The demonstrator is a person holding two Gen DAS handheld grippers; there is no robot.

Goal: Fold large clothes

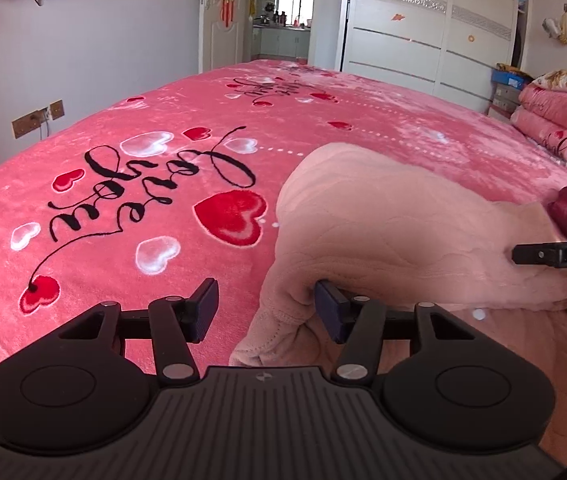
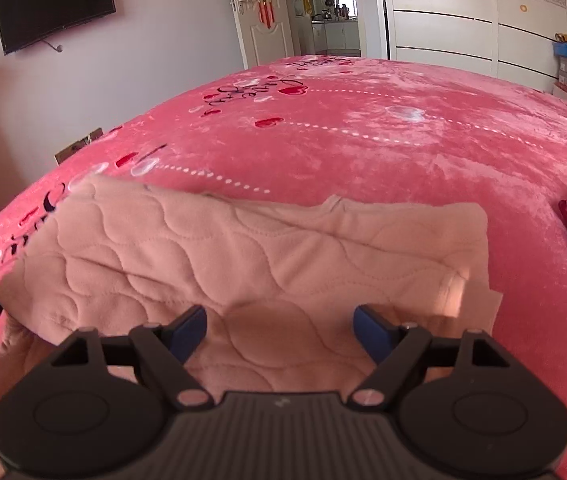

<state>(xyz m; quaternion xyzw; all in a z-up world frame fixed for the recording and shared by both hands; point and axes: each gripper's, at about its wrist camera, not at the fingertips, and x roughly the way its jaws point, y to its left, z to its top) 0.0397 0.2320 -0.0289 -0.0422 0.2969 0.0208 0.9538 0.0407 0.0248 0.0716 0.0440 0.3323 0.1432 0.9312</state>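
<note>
On the near part of the bed [image 2: 363, 148], a pale pink quilted garment [image 2: 243, 248] lies partly folded: in the right wrist view one flap is already turned over into a broad band with a fairly straight far edge, while more of the same cloth spreads flat beneath it toward the camera. In the left wrist view the left end of that fold stands up in a rounded hump, and loose cloth bunches below it, so I judge the task to be perhaps midway, with the bundle yet to be flattened and folded again. The left claw [image 1: 267, 308] stands fairly wide at the garment's left edge; its right finger touches the fold, its left finger hangs over bare blanket, and nothing is gripped. The right claw [image 2: 279, 332] is wide apart above the flat cloth, holding nothing. A plush pink blanket with hearts and black script covers the bed. Beyond it are a wall television [image 2: 55, 4], an open doorway [image 1: 283, 16], white wardrobe doors [image 2: 463, 20] and stacked bedding [image 1: 559, 120] at far right.
</note>
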